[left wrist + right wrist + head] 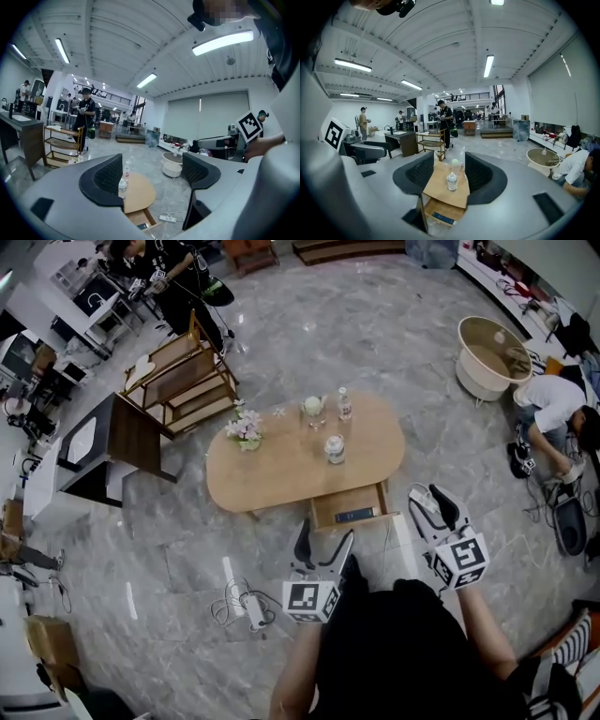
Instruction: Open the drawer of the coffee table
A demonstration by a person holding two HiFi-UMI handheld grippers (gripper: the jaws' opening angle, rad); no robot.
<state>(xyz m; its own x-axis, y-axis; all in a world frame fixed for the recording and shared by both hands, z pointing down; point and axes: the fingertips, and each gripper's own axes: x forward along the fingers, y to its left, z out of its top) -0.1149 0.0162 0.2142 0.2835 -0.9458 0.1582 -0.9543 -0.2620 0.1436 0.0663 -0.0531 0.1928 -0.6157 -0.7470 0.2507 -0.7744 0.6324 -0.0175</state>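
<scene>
The oval wooden coffee table (281, 474) stands on the marble floor ahead of me. Its drawer (349, 502) is pulled out toward me, with a dark flat object (355, 515) lying inside. My left gripper (323, 542) hovers open just short of the drawer's left corner, nothing between its jaws. My right gripper (433, 505) is also open and empty, to the right of the drawer. The right gripper view looks between its open jaws (449, 174) at the table (438, 187) and the drawer (440, 208). In the left gripper view the open jaws (152, 176) frame the table's end (140, 190).
On the table stand a flower vase (246, 429), a teapot (312, 407), a bottle (344, 404) and a jar (335, 449). A wooden shelf trolley (183, 381) and a dark cabinet (108, 442) are at left. A round tub (492, 357) and a crouching person (553, 404) are at right. A power strip (253, 607) lies near my feet.
</scene>
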